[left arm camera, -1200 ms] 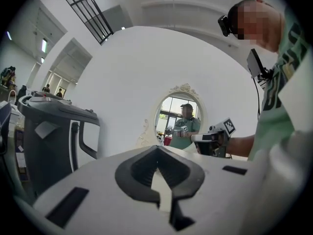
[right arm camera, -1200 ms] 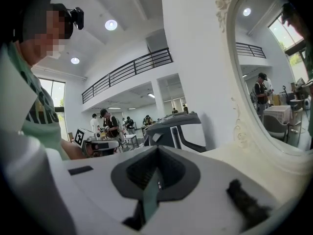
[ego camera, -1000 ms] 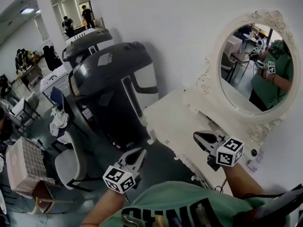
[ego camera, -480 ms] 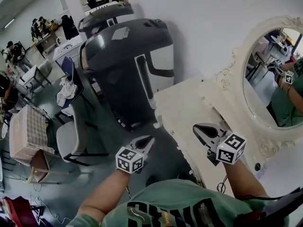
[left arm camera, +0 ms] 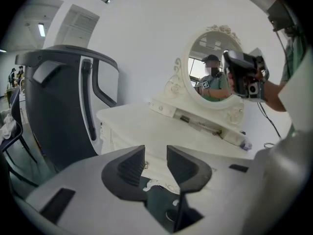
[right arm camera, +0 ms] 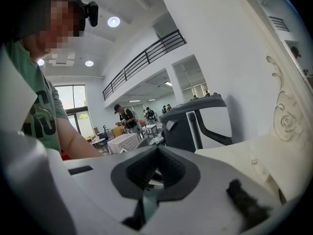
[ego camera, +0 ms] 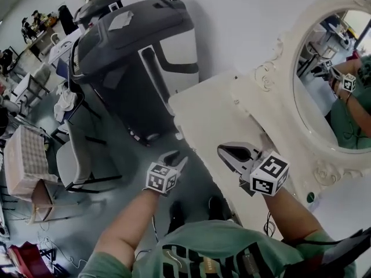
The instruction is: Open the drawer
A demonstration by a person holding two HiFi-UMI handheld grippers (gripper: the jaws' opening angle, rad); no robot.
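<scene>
A white dressing table [ego camera: 211, 114] with an oval mirror [ego camera: 327, 80] stands against the wall. In the left gripper view its carved front with a small brass drawer knob [left arm camera: 145, 166] shows just beyond the jaws. My left gripper [left arm camera: 155, 153] hangs low in front of the table's front edge [ego camera: 177, 160]. Its jaws are opening, with nothing between them, and the knob sits some way beyond the tips. My right gripper [ego camera: 223, 151] hovers over the table top near its front edge, shut and empty [right arm camera: 157, 149]. It also shows in the left gripper view [left arm camera: 243, 75].
A big dark grey machine [ego camera: 133, 57] stands left of the table, close to its side. A grey chair [ego camera: 72, 161] and a checked basket [ego camera: 26, 167] are further left on the floor. Small shelf drawers [left arm camera: 200, 126] run under the mirror.
My left gripper has dropped down in front of the table and its jaws have parted from shut. My right gripper has sunk slightly toward the table top.
</scene>
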